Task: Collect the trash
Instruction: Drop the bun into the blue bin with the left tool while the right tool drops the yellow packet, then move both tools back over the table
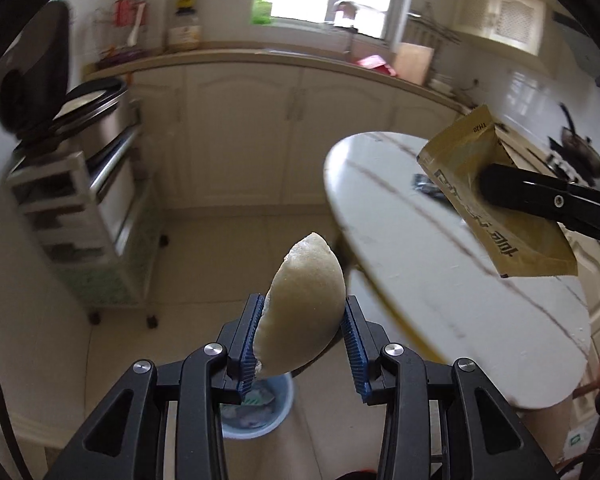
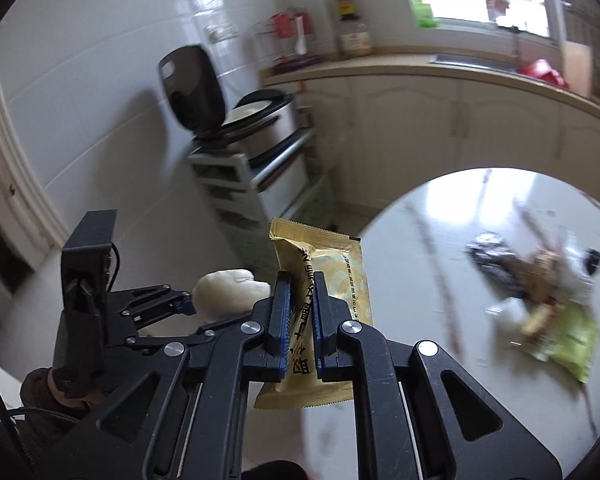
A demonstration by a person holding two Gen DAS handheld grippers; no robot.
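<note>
My left gripper (image 1: 302,312) is shut on a pale half-round piece of bread (image 1: 304,304), held in the air above a light blue trash bin (image 1: 256,412) on the floor; the bin holds some wrappers. My right gripper (image 2: 300,292) is shut on a yellow snack wrapper (image 2: 332,280), held upright off the left edge of the round white table (image 2: 440,280). In the left wrist view the wrapper (image 1: 496,196) hangs over the table (image 1: 440,280). In the right wrist view the left gripper (image 2: 196,304) with the bread (image 2: 228,292) is to the left.
A pile of trash (image 2: 540,280) lies on the table: a dark crumpled wrapper, scraps, a green packet. A cart (image 1: 84,216) with a rice cooker (image 1: 80,108) stands left. Cream cabinets (image 1: 260,128) and a counter run along the back under a window.
</note>
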